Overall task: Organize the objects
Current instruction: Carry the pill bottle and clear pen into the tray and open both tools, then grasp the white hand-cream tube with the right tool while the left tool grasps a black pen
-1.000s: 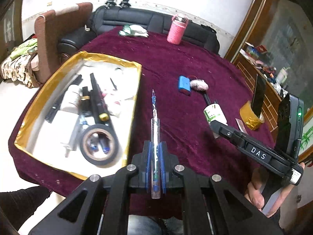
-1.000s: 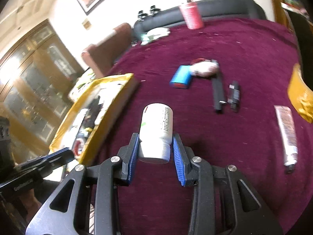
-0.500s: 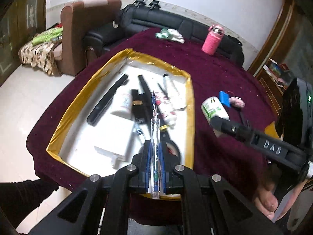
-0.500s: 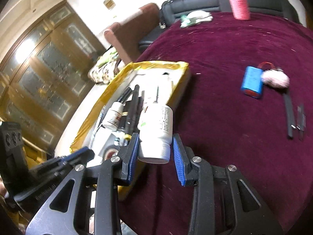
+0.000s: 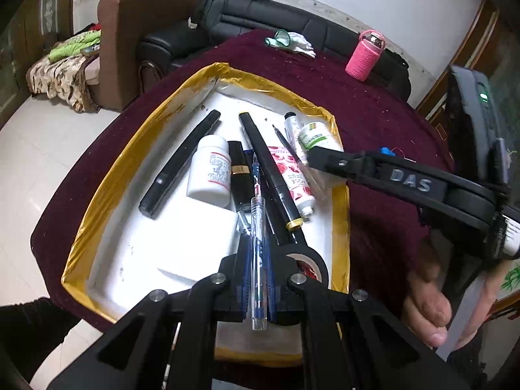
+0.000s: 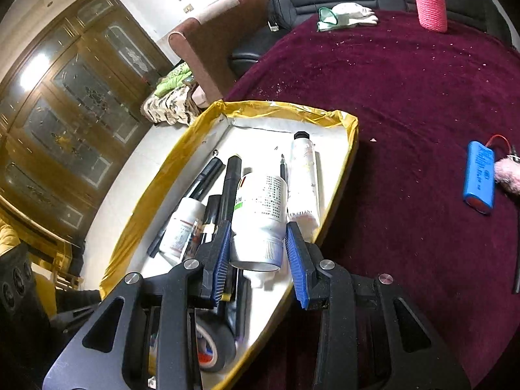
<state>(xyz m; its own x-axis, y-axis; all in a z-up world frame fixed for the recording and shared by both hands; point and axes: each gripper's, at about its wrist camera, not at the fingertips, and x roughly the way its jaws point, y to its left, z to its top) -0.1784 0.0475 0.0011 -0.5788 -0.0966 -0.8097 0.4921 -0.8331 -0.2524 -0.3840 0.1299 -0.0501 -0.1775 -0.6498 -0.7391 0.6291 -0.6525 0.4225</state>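
The left hand-held gripper (image 5: 258, 269) is clamping a clear pen (image 5: 259, 227) lengthwise, its tip hanging over the gold-rimmed tray (image 5: 107, 175). The right hand-held gripper (image 6: 260, 253) is gripping a white bottle (image 6: 260, 214) near its capped end, over the tray's right side. Risks: both tools are crowding one tray and could knock together; the bottle, held only at one end, could tip out onto the lotion tube (image 6: 302, 182); the pen could roll off the heaped markers (image 5: 269, 169).
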